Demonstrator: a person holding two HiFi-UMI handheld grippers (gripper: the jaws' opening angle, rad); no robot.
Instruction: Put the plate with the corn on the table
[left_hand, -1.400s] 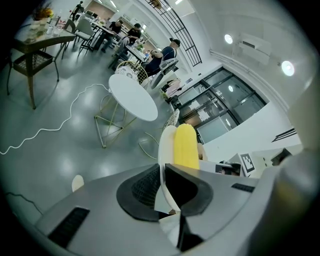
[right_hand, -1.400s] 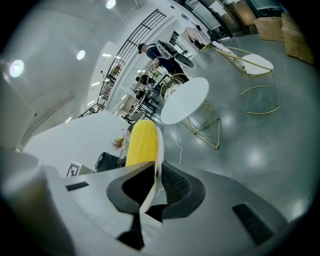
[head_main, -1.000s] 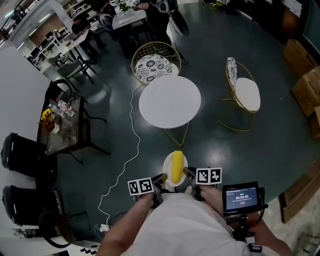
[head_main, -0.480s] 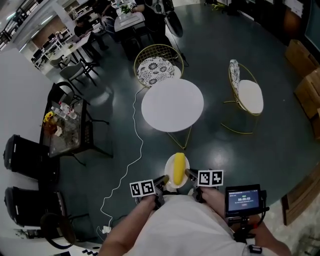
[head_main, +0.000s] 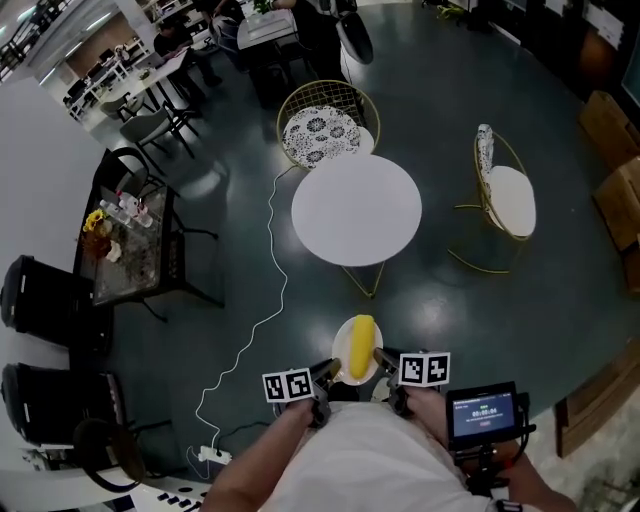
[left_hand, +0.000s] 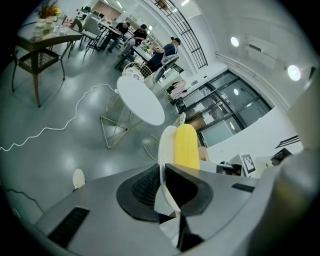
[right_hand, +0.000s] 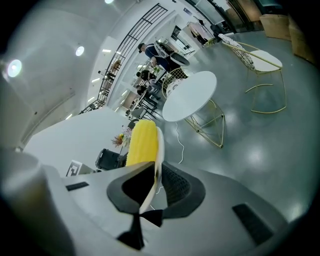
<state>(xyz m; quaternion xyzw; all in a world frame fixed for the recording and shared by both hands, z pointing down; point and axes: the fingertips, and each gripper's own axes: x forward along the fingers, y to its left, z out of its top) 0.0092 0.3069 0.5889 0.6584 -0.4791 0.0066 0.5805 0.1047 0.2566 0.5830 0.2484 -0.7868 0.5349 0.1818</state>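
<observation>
A dark, glossy floor (head_main: 480, 300) fills a large open room, with desks and seated people at its far end. In the middle stands a round white table (head_main: 356, 210) on thin gold legs, its top bare. A gold wire chair with a patterned cushion (head_main: 318, 130) stands at its far side, and a second gold chair with a white cushion (head_main: 505, 200) stands well apart to the right. At the left are a dark side table (head_main: 130, 250) carrying flowers and small items, and black chairs (head_main: 45, 310). A white cable (head_main: 262, 310) snakes over the floor from the round table towards the person.

The plate (head_main: 342, 338) is in the air above the floor, close to the person's body and short of the round table. The left gripper (head_main: 322, 372) is clamped on the plate's left near rim, and the right gripper (head_main: 383, 358) on its right near rim. Each gripper view shows the thin white edge pinched between dark pads.

The corn (head_main: 361, 346) lies on the plate between the grippers. Its long axis runs straight away from the person, with the far end pointing at the round table. A small screen (head_main: 483, 412) glows by the right arm.
</observation>
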